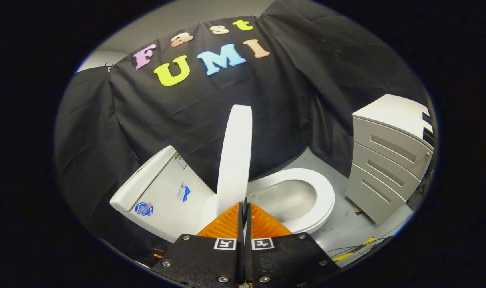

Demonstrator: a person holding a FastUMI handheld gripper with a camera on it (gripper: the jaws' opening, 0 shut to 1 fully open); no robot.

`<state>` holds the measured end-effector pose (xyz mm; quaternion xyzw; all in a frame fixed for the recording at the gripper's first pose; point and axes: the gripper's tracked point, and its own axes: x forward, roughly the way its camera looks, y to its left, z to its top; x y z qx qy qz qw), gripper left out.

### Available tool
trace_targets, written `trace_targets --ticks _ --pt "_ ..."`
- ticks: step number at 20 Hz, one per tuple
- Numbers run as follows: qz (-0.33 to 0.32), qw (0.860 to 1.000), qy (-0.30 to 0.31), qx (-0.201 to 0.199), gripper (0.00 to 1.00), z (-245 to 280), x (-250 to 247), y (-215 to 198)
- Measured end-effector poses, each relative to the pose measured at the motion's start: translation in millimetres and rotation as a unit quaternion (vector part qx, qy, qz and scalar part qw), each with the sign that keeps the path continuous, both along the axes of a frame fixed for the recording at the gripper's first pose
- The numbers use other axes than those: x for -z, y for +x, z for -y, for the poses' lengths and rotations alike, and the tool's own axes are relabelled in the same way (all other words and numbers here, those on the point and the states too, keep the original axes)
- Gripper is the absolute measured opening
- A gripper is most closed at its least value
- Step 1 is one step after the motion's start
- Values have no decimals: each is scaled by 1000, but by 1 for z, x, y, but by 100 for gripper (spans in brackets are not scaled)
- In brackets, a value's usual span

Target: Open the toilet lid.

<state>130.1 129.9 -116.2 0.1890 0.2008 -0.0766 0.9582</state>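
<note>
We see the smooth, glossy lid (235, 156) standing upright, edge-on. Our gripper's (245, 206) ribbed fingers pinch its lower edge; the oval seat (325, 196) lies beyond.

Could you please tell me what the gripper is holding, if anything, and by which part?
The gripper is shut on the raised white plastic toilet lid, pinching its thin edge near the lower end.
</note>
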Motion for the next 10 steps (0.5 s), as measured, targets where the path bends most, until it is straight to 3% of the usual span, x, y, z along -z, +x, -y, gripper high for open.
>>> trace_targets --ticks 10 --pt "23 997 -73 -29 0 -47 -21 7"
